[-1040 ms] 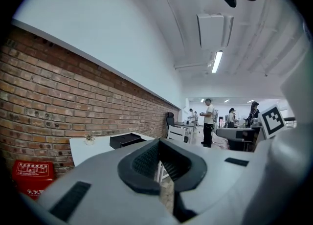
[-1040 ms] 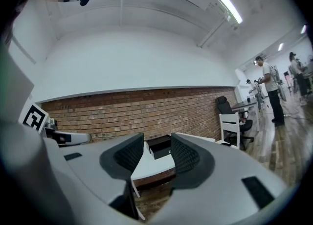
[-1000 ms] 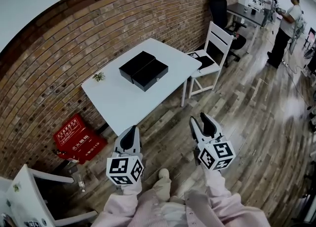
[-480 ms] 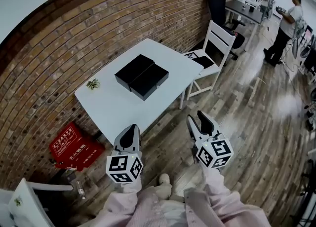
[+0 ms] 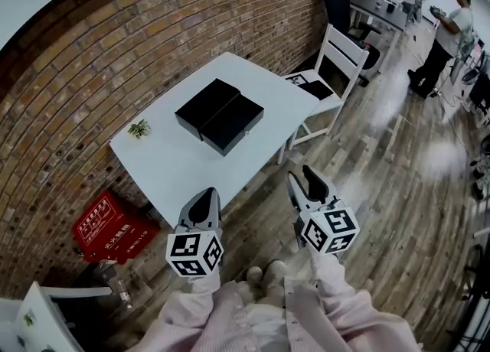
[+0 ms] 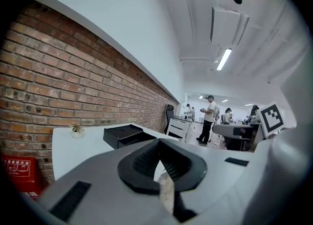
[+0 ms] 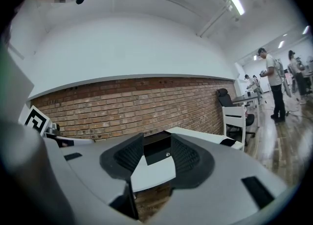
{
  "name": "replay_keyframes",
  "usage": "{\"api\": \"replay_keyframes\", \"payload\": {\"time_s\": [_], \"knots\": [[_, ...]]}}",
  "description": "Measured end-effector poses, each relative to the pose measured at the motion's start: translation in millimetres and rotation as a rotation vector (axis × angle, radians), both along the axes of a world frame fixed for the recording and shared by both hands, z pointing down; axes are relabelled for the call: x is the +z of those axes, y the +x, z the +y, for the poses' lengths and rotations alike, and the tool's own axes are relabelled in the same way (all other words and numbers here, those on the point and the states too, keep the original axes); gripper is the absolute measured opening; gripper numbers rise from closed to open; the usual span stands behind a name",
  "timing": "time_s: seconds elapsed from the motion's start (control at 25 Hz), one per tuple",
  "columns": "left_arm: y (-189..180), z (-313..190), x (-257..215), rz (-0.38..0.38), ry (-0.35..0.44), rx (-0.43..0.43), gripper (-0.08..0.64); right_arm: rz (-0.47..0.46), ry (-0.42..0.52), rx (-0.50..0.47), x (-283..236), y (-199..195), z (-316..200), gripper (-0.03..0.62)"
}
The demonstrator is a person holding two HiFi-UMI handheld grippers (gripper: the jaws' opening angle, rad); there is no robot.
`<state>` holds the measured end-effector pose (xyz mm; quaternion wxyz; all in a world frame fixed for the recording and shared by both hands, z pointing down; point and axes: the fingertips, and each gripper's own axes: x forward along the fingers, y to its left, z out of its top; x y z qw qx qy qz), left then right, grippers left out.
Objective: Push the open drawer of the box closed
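Two hand-held grippers are in our hands, and neither grips anything. The left hand-held gripper (image 6: 160, 156) has its jaws a little apart, and a strip of white tabletop (image 5: 184, 161) and floor (image 5: 383, 182) shows through the gap. The right hand-held gripper (image 7: 155, 153) is open wider, its ribbed pads (image 7: 128, 153) framing a distant view of the box (image 5: 206, 103). Our pink sleeves (image 5: 230, 318) run back from both tools.

We hold both hand-held grippers over the wooden floor, just short of the tabletop's near edge and well apart from the box. The left one is by the near-left corner and the right one is further along the same edge.

The black box lies about midway along the tabletop, closer to the far edge that runs beside the brick wall (image 5: 115, 52). Its drawer (image 5: 236, 123) is slid out toward the near edge. The drawer front faces us and carries a small round knob (image 7: 167, 154). In the left gripper view the open tray shows beside the lidded part.

One small potted plant (image 5: 138, 129) sits at the far edge near the far-left corner. A white chair (image 5: 334, 61) stands at the tabletop's right end. A red case (image 5: 107, 228) lies on the floor beyond the left end, against the wall. Far off past the chair, a person in a white shirt (image 5: 446, 37) stands near another desk.
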<state>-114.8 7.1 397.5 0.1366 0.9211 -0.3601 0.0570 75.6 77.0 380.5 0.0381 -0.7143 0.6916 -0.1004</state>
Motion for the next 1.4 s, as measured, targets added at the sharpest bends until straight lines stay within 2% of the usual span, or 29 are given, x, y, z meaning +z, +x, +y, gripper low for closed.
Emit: {"api": "replay_keyframes", "payload": {"time_s": [0.32,0.56,1.12,1.4], "knots": [[13,-20,16,0.002,-0.043,-0.011,-0.005,-0.012,-0.032,-0.037,15,7,-30,0.156],[27,-51,31,-0.003,-0.085,-0.043,-0.005,-0.038,-0.056,-0.078,31,22,-72,0.156],[89,-123,76,0.022,-0.250,-0.153,-0.005,-0.042,-0.201,-0.265,82,59,-187,0.156],[109,-140,97,0.013,-0.312,-0.205,-0.005,-0.020,-0.283,-0.382,113,58,-222,0.156]]}}
